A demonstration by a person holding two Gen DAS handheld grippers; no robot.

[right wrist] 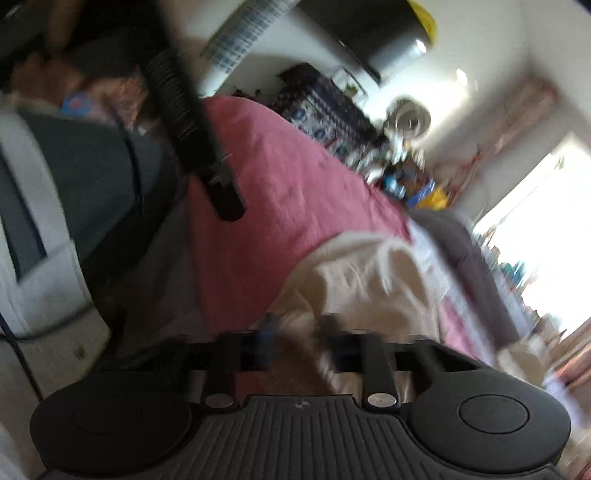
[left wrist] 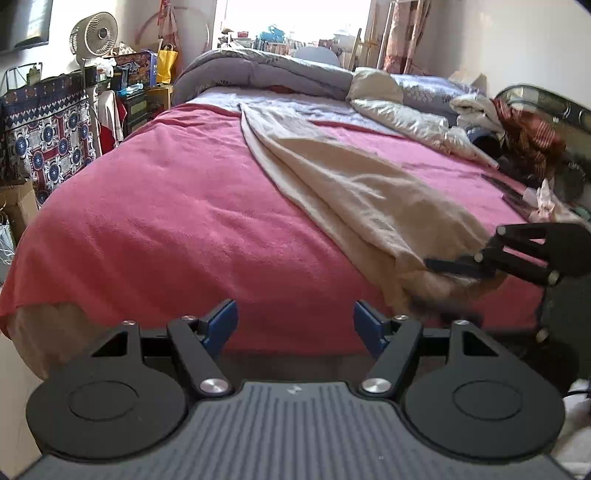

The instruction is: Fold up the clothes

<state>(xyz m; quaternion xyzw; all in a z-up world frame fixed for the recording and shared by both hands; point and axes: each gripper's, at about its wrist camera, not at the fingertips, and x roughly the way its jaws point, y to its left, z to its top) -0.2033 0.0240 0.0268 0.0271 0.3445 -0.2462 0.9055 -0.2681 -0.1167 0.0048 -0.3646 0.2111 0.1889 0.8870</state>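
Observation:
A long cream garment (left wrist: pixel 351 184) lies lengthwise on the pink bedspread (left wrist: pixel 166 206), from the far pillows down to the near right edge. My left gripper (left wrist: pixel 295 321) hovers over the bed's near edge, blue pads wide apart with nothing between them, left of the garment's near end. My right gripper (left wrist: pixel 439 284) comes in from the right at that near end. In the blurred right wrist view its fingers (right wrist: pixel 299 328) stand close together with a bunch of the cream garment (right wrist: pixel 369 288) between them. The left gripper's dark ribbed body (right wrist: pixel 184 110) crosses that view at upper left.
A grey quilt (left wrist: pixel 266 70) and a pale pillow (left wrist: pixel 399 110) are heaped at the bed's far end. Piled clothes (left wrist: pixel 524 136) sit at the right edge. A patterned cloth-covered stand (left wrist: pixel 48 136), a fan (left wrist: pixel 94 35) and boxes line the left wall.

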